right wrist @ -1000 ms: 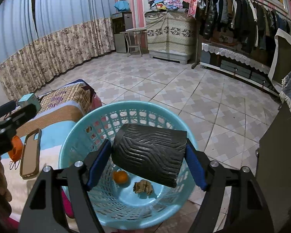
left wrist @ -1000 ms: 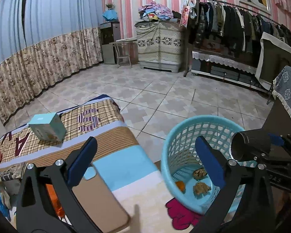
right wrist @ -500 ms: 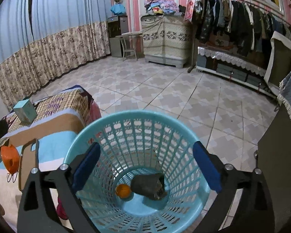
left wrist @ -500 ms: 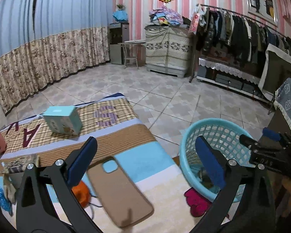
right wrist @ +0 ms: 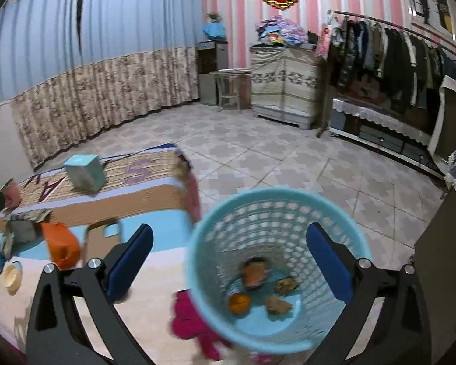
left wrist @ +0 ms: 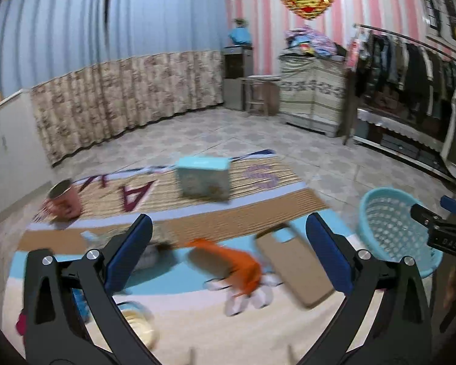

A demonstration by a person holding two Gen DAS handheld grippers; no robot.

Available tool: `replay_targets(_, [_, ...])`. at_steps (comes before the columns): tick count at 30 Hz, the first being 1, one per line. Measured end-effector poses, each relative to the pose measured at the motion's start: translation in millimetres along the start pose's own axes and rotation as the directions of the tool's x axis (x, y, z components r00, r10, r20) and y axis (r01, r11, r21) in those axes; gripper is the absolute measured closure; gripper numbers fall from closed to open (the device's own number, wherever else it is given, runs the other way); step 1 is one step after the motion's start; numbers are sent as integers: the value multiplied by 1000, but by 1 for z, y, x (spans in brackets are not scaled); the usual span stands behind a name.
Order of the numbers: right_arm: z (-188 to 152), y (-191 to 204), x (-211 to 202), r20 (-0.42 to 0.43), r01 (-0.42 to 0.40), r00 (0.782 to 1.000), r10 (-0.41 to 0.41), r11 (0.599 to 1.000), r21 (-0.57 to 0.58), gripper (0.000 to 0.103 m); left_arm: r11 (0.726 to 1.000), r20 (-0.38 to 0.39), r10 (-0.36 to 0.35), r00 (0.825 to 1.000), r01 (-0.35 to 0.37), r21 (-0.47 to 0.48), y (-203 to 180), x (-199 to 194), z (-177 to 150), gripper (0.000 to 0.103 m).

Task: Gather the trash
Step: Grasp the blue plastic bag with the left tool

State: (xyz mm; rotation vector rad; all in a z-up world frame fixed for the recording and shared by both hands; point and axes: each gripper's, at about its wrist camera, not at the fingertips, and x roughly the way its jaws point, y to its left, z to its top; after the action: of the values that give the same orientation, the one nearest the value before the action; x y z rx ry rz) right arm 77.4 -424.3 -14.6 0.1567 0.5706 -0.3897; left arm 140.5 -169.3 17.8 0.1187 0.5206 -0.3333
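A light blue plastic basket stands on the floor by the bed; inside lie an orange fruit, brown scraps and a dark roll. My right gripper is open and empty above the basket. My left gripper is open and empty above the bed, over an orange wrapper and white scraps. The basket also shows in the left wrist view, at the right.
On the striped bedcover lie a tan phone case, a teal box, a red cup and a yellow lid. A magenta cloth hangs by the basket. Tiled floor, cabinet and clothes rack beyond.
My right gripper opened and dropped the dark roll into the basket, then drew back a little. My left gripper swung left from the basket to over the bed.
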Motion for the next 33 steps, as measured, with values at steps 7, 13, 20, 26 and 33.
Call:
replay_targets(7, [-14, 63, -7, 9, -62, 998, 63, 996, -66, 5, 992, -63, 92, 994, -97, -76, 89, -4, -26, 6])
replay_targets(13, [-20, 104, -5, -2, -90, 996, 91, 988, -122, 5, 982, -97, 164, 982, -172, -72, 140, -2, -50, 6])
replay_targets(20, [-26, 131, 4, -37, -112, 994, 107, 980, -163, 5, 971, -168, 180, 969, -203, -126, 192, 15, -77, 6])
replay_targets(26, [-30, 147, 14, -66, -117, 992, 106, 976, -182, 5, 968, -212, 151, 966, -188, -169, 216, 34, -90, 15])
replay_targets(33, [-33, 154, 22, -84, -110, 992, 94, 972, -208, 5, 972, -278, 84, 957, -139, -188, 227, 57, -103, 54])
